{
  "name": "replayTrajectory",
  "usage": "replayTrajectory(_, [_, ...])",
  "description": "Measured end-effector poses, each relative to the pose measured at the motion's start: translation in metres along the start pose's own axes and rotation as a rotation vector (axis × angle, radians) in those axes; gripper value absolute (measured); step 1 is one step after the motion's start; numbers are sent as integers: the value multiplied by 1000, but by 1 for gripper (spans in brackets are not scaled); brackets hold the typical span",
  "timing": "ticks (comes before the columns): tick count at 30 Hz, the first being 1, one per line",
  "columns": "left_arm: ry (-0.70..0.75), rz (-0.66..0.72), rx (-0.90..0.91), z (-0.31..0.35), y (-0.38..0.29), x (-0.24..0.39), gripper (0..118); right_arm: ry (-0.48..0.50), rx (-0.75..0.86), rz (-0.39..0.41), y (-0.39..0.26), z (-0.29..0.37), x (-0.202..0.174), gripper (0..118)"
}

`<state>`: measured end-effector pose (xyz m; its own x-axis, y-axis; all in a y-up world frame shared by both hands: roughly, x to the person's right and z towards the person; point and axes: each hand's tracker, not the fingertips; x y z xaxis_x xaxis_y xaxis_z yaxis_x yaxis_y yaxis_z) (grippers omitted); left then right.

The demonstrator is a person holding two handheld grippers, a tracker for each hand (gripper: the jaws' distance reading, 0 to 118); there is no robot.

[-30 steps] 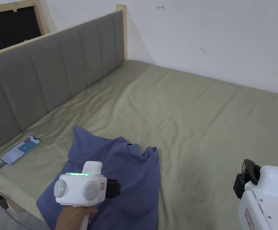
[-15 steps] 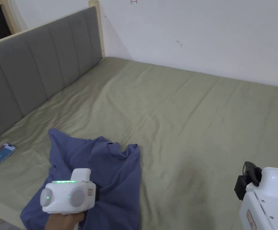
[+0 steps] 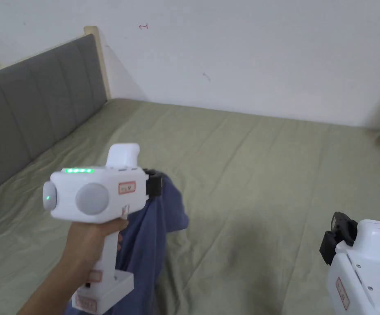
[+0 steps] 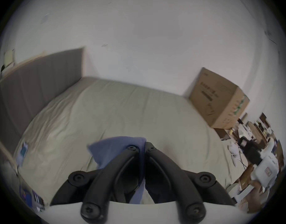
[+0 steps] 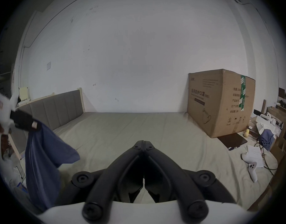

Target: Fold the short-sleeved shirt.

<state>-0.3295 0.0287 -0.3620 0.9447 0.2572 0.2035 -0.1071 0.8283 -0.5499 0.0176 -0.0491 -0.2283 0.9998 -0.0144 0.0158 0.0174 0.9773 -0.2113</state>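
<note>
The blue short-sleeved shirt (image 3: pixel 152 233) hangs in the air above the olive bed sheet (image 3: pixel 246 164), gathered into a long drape. My left gripper (image 3: pixel 155 184) is raised at the left and shut on the shirt's top edge. In the left gripper view the jaws (image 4: pixel 144 144) are closed with blue cloth (image 4: pixel 113 148) pinched between them. The right gripper view shows the shirt (image 5: pixel 42 154) dangling from the left gripper (image 5: pixel 28 124) at the far left. My right gripper (image 3: pixel 338 240) is low at the right, away from the shirt, its jaws (image 5: pixel 143 142) shut with nothing between them.
A grey padded headboard (image 3: pixel 29 115) runs along the left side and a white wall stands behind the bed. A large cardboard box (image 5: pixel 219 101) sits on the bed's far right corner. A phone (image 4: pixel 23 150) lies near the left edge. Papers, a white controller (image 5: pixel 252 169) and clutter lie at the right.
My left gripper has risen and lifted the shirt off the bed, so it now hangs instead of lying spread. The head camera has turned right. The right gripper has stayed put.
</note>
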Motion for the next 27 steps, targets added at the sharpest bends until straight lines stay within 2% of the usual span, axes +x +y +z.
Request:
replayTrajectory(6, [-142, -130, 19, -27, 41, 85, 5, -75, 46, 9, 11, 21, 33, 0])
replayTrajectory(12, [-271, -171, -24, -70, 32, 162, 5, -158, 69, 9, 16, 42, 69, 0])
replayTrajectory(16, [-365, -143, -147, -110, -8, 199, 5, -211, 65, 15, 13, 53, 90, 0])
replayTrajectory(22, [-420, -199, -301, -159, -98, 227, 5, -259, 38, 21, 2, 57, 111, 0])
replayTrajectory(27, [-321, -251, -473, -200, -171, 217, 5, -269, 6, 11, -9, 54, 117, 0])
